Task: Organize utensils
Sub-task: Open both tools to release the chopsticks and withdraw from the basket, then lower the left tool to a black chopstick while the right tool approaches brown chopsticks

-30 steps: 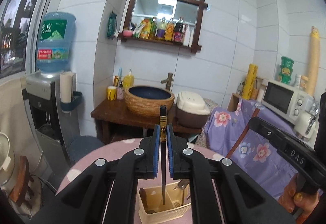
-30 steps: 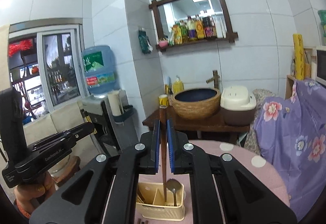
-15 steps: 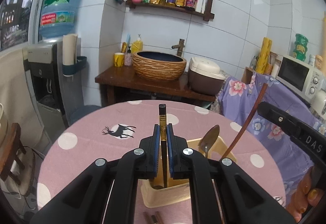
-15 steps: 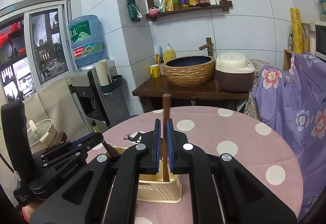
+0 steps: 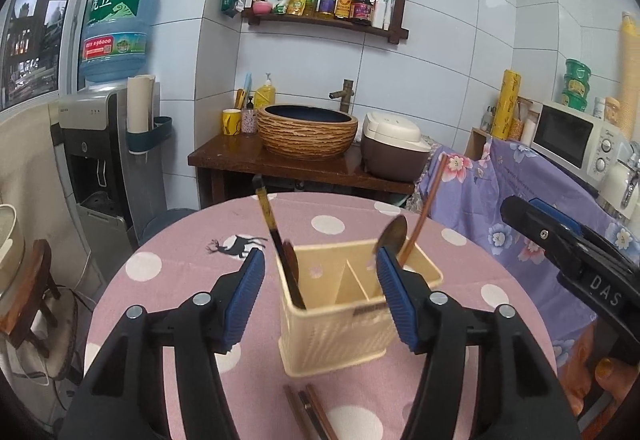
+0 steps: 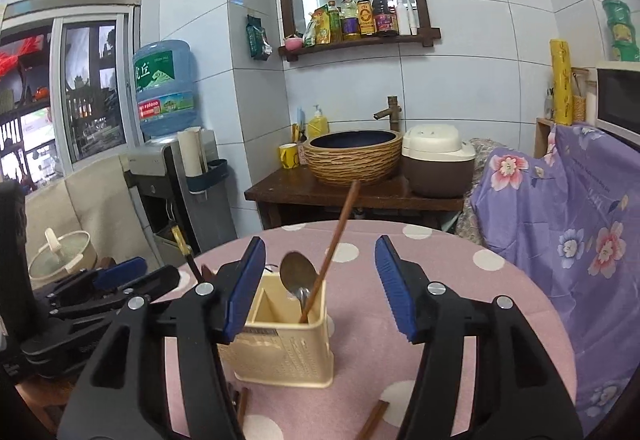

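A cream utensil caddy (image 5: 340,314) (image 6: 282,346) stands on the pink dotted table (image 5: 172,280). A black chopstick (image 5: 276,240) leans in its left compartment. A brown chopstick (image 5: 424,215) (image 6: 332,248) and a metal spoon (image 6: 296,274) (image 5: 392,234) stand in the right one. My left gripper (image 5: 320,298) is open and empty in front of the caddy. My right gripper (image 6: 320,290) is open and empty above the caddy. More brown chopsticks (image 5: 310,416) (image 6: 372,420) lie on the table near me.
Behind the table stand a wooden counter with a woven basin (image 5: 306,133) and a rice cooker (image 5: 396,149). A water dispenser (image 5: 96,159) is at the left. A purple floral cloth (image 6: 568,215) covers furniture at the right, with a microwave (image 5: 576,145).
Both grippers have opened and let go of their chopsticks, which now stand in the caddy. Both grippers have drawn back from the caddy.
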`<state>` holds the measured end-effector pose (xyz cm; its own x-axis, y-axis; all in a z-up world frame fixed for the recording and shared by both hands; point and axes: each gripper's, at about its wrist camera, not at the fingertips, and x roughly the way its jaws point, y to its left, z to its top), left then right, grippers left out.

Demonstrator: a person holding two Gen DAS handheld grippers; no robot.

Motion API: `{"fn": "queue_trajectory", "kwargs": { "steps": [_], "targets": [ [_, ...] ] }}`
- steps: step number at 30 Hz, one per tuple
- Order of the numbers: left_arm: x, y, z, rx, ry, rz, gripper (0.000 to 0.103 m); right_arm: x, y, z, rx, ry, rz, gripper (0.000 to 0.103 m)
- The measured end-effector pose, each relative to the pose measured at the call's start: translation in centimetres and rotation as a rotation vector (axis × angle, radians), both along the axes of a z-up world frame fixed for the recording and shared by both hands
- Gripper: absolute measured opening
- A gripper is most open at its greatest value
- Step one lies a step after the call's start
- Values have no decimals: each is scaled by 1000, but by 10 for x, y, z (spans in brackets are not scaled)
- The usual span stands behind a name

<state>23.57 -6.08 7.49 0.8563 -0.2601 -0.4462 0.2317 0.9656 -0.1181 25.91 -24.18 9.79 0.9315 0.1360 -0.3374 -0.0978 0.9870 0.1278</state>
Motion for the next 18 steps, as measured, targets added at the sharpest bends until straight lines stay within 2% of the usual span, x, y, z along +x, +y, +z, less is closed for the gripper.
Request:
{"fn": "queue_trajectory", "kwargs": {
  "steps": [4,7,10,14,18],
  "targets": [
    [-20,8,-17,19,35,-4,63,-25,-5,-21,-36,43,-16,66],
    [-31,11,-40,50,91,-8,63,-42,-8,-44,-60,90,-34,67],
    [-39,13,-66,91,152,5,63,-56,-9,-75,-85,166,-55,70],
    [-49,15,-97,91,238,-2,62,-68,-11,-118,-99,287,-90,71],
    [-57,17,-119,89,294,8,61,-78,-11,-147,-96,359,-107,71]
  ]
}}
